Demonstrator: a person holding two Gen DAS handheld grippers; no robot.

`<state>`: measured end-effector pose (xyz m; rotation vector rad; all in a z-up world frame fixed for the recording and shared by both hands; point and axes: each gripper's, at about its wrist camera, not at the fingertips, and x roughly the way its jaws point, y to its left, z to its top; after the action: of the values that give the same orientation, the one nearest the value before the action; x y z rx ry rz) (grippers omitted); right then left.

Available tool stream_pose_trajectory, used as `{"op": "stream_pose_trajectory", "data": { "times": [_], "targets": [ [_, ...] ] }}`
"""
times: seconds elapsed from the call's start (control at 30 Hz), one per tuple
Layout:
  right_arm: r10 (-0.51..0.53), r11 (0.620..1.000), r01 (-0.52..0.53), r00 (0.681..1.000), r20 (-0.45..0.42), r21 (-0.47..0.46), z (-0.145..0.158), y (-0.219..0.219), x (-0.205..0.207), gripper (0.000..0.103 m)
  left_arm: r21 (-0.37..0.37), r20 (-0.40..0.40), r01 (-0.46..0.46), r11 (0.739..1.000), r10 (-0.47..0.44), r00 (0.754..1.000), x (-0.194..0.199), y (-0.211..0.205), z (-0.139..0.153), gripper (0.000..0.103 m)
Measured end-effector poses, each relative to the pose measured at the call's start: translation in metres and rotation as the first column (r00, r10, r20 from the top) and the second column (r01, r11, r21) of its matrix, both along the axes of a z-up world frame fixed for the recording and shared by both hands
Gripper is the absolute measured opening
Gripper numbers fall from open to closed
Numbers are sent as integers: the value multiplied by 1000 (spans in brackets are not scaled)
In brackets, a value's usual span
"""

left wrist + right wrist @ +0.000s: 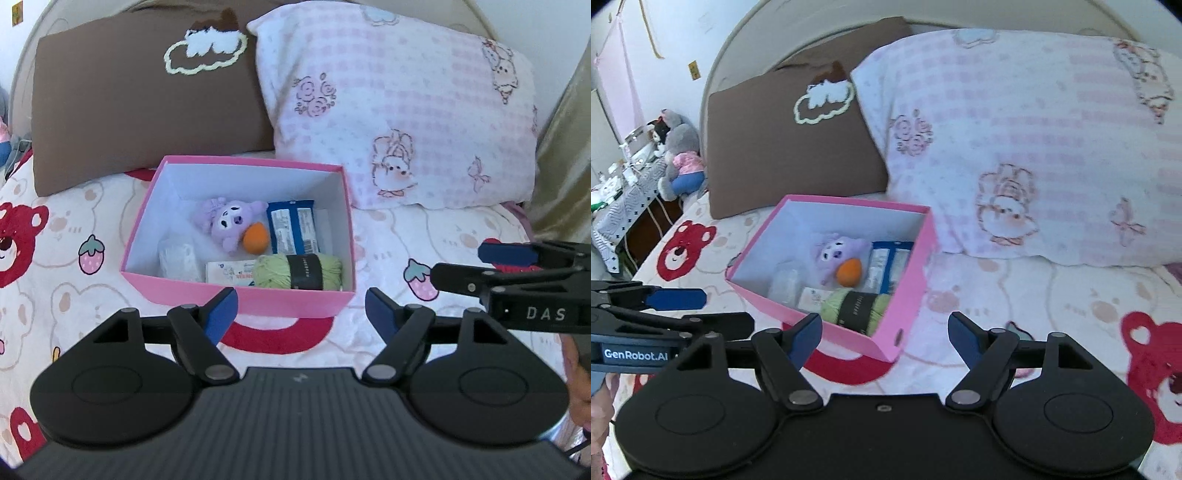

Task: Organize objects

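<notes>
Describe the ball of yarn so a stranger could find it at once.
On the bed, in front of the two pillows, sits an open pink box. The ball of yarn lies inside against its near wall, at the right corner. It is the only pale green thing there, wrapped in a black paper band.

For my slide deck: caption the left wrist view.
Both open grippers, left and right, hover before a pink box holding a purple plush and green yarn.
</notes>
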<state>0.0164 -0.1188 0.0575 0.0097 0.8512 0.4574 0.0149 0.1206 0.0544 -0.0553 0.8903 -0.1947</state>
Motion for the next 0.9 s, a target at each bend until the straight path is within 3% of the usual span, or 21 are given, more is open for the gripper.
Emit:
{"op": "stream_pose_trajectory", "data": {
  "times": [0.2,0.37,0.53,0.67,0.8,0.9],
  "targets": [
    [-36,999,37,999,9,-8,1,-19,-17,80,-18,-15,19,1000,-19,1000,-14,-14,-5,77],
    [-69,998,69,998,-15,-10,-6,-32,-23,80,-39,-42,25,999,-27,999,-19,-24,-13,86],
    [-128,991,127,992,-14,-39,-10,-44,-26,80,-11,-56,-3,1000,2,998,-21,-30,-18,97],
    [-171,984,169,985,-29,-59,-14,-54,-26,80,85,-9,-54,995,55,998,-25,-38,-17,98],
    [-202,975,199,979,-19,-95,-19,-59,-27,80,24,-59,-41,999,42,997,-23,-39,-22,98],
    [-221,972,218,975,-31,-91,-22,-65,-26,85,39,-78,-37,999,40,996,-23,-44,-27,98]
  ]
}}
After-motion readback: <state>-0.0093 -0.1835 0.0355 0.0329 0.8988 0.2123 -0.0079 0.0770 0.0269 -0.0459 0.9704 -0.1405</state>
